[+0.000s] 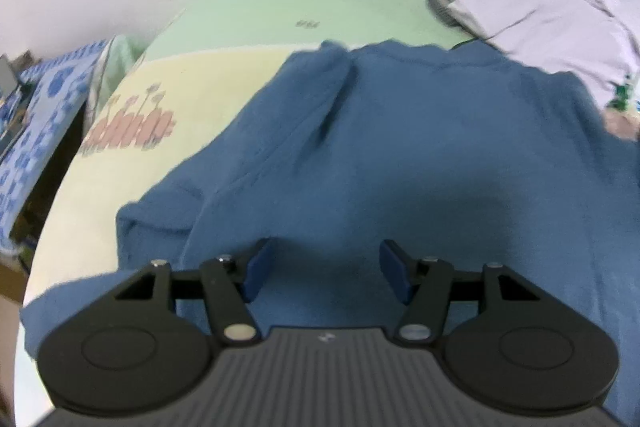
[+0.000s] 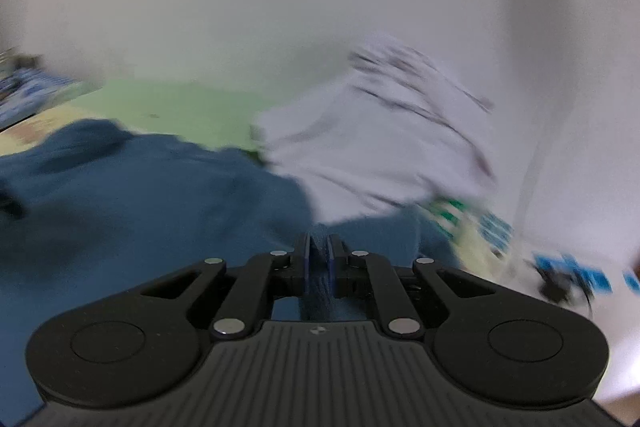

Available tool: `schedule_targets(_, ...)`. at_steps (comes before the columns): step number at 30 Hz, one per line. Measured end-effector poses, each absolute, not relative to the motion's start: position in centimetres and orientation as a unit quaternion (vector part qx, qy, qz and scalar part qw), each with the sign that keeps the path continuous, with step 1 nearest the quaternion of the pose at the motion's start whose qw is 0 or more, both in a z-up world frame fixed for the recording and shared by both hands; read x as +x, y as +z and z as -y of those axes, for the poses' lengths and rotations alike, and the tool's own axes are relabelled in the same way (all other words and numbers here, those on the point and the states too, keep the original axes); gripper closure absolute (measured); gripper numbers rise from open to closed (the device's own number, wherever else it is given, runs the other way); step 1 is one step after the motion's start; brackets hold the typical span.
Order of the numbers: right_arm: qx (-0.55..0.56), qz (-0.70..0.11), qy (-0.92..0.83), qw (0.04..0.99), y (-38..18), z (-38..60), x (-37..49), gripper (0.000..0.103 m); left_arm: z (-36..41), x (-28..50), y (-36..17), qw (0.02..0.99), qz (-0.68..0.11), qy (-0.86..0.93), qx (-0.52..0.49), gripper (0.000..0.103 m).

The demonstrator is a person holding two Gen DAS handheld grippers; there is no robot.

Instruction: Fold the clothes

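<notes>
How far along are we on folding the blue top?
Done: the blue garment lies spread on the bed sheet, with what looks like one sleeve laid inward; white clothes sit piled beyond it. In hand: the right gripper pinches blue fabric; the left gripper hangs open above the cloth. Left: the main folds; it is still mostly flat.

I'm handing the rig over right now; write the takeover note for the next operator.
Left hand-held gripper: open, empty, hovering over the blue fleece garment.
Right hand-held gripper: shut on a pinch of the same garment's edge; this view is blurred.
The garment lies spread on the green and yellow bed sheet, with white folded clothes beyond it.
Done: one edge gripped.
Left: grip with the left, then fold.
</notes>
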State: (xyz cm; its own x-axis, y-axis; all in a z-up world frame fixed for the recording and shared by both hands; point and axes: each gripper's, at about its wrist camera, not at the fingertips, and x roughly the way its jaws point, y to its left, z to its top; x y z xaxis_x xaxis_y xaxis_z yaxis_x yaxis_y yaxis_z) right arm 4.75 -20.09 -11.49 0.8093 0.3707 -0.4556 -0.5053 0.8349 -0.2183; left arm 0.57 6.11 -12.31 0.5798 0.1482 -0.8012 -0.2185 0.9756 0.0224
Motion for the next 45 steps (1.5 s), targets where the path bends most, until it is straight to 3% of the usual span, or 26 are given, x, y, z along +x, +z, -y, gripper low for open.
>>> schedule_targets(2,-0.208,-0.192,0.267,0.921,-12.1,17.4,2.8,0.096,-5.5,0.7,-12.1,0.89,-0.447,0.071,-0.047,0.034)
schedule_targets(5,-0.305,-0.197,0.313,0.878,-14.2,13.6,-0.2,0.084,-4.3,1.0,-11.9,0.893,-0.448,0.027,-0.039,0.034)
schedule_targets(7,-0.339,-0.189,0.319,0.865,-14.6,13.0,-2.0,0.084,-3.3,1.2,-12.0,0.895,-0.445,0.004,-0.017,0.033)
schedule_targets(9,-0.303,-0.199,0.295,0.884,-13.1,14.7,-2.5,0.081,-2.5,1.2,-12.1,0.897,-0.441,-0.02,0.002,0.033)
schedule_targets(12,-0.192,-0.25,0.229,0.921,-11.1,19.0,-1.5,0.06,-1.2,0.9,-12.0,0.902,-0.426,-0.062,0.026,0.033)
schedule_targets(13,-0.142,-0.277,0.201,0.929,-10.7,20.9,-0.6,0.059,-0.5,0.8,-12.0,0.902,-0.421,-0.083,0.035,0.032)
schedule_targets(16,0.013,-0.343,0.136,0.929,-10.2,26.0,2.3,0.059,2.3,1.0,-12.1,0.901,-0.405,-0.141,0.071,0.028)
schedule_targets(22,0.064,-0.336,0.027,0.939,-9.3,27.9,5.0,0.06,9.4,2.5,-13.3,0.893,-0.369,-0.187,0.177,0.022)
schedule_targets(24,0.062,-0.339,-0.003,0.939,-9.6,28.5,5.5,0.06,11.8,3.1,-13.9,0.888,-0.359,-0.196,0.212,0.03)
schedule_targets(26,0.068,-0.347,-0.019,0.935,-10.1,29.2,6.0,0.06,14.2,3.8,-14.6,0.881,-0.349,-0.205,0.245,0.078)
schedule_targets(28,0.052,-0.347,-0.023,0.936,-10.7,29.6,5.9,0.06,14.4,4.8,-14.7,0.879,-0.357,-0.202,0.244,0.085)
schedule_targets(35,0.048,-0.351,-0.005,0.935,-12.1,30.6,7.2,0.06,8.8,8.7,-6.6,0.913,-0.351,-0.19,0.087,0.089)
schedule_targets(40,0.045,-0.33,0.027,0.943,-11.7,30.1,7.7,0.06,4.4,10.3,0.5,0.936,-0.314,-0.157,0.028,0.089)
schedule_targets(45,0.045,-0.312,0.071,0.946,-10.8,29.8,8.2,0.06,1.4,8.5,0.5,0.935,-0.333,-0.118,0.017,0.089)
